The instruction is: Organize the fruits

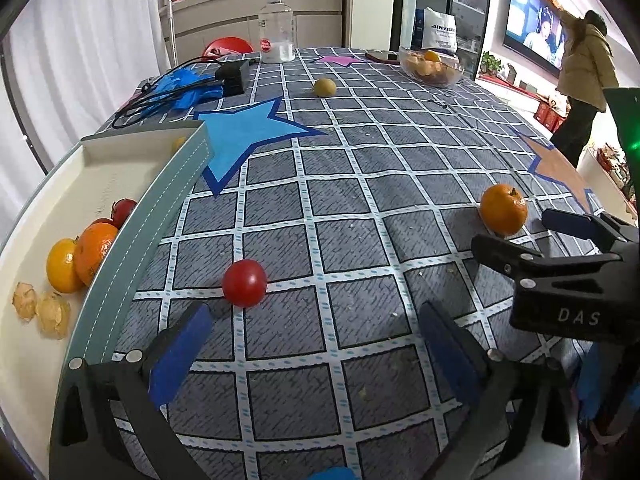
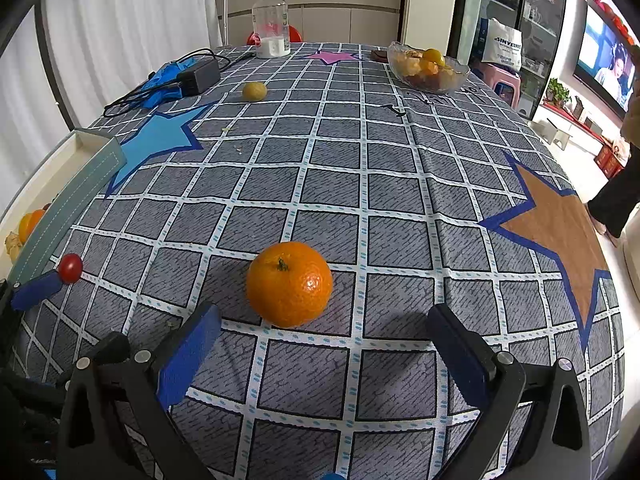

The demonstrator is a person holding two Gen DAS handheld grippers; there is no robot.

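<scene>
A red tomato [image 1: 244,283] lies on the checked tablecloth just ahead of my left gripper [image 1: 316,344], near its left finger. That gripper is open with nothing between its blue pads. A mandarin [image 2: 289,284] sits just in front of my right gripper [image 2: 324,352], which is also open and holds nothing. To the left stands a cream tray [image 1: 160,208] with a grey-green rim; it holds an orange [image 1: 94,252], a yellow fruit [image 1: 62,266], a small red tomato [image 1: 123,210] and dry husks [image 1: 40,308]. A yellow-green fruit [image 1: 324,87] lies far back on the cloth.
A glass bowl [image 2: 428,68] of fruit stands at the back right. A plastic bottle [image 1: 277,28] and a black charger [image 1: 232,76] with cable on blue cloth are at the back left. A person [image 1: 584,80] stands by a television beyond the table's right edge.
</scene>
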